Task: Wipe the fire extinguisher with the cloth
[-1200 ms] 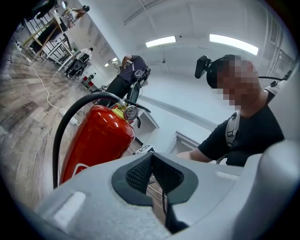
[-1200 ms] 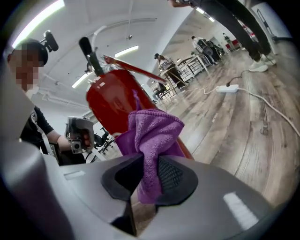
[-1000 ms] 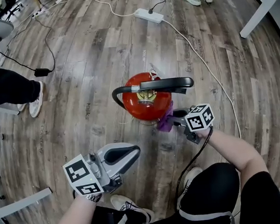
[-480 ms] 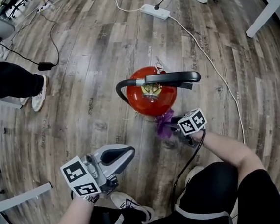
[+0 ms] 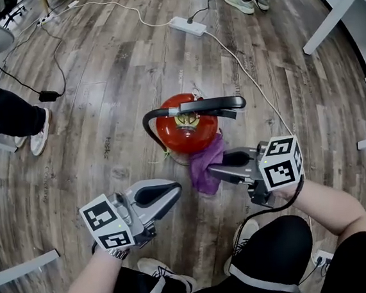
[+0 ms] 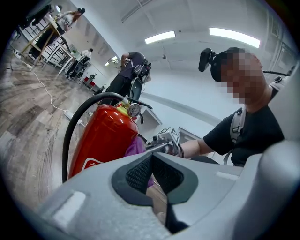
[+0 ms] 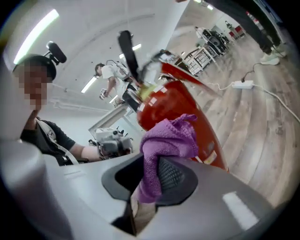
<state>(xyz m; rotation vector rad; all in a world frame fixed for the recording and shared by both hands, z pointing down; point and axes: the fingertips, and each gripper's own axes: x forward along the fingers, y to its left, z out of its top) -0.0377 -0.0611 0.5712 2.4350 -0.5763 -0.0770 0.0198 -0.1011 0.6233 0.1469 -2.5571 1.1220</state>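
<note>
A red fire extinguisher (image 5: 185,131) with a black handle and hose stands upright on the wood floor; its body also fills the left gripper view (image 6: 104,138) and the right gripper view (image 7: 187,112). My right gripper (image 5: 216,171) is shut on a purple cloth (image 5: 208,164), which hangs against the near right side of the cylinder. The cloth (image 7: 165,145) bunches out between the jaws. My left gripper (image 5: 173,192) is shut with nothing in it, level and to the lower left of the extinguisher (image 6: 151,174).
A white power strip (image 5: 186,25) and its cable (image 5: 254,78) lie on the floor behind the extinguisher. Bystanders' shoes (image 5: 37,138) (image 5: 242,1) stand at the left and the far side. White desk legs (image 5: 325,22) stand at the right.
My right gripper has risen with the purple cloth, from low beside the extinguisher's base to up along its near right side. The left gripper has stayed in place.
</note>
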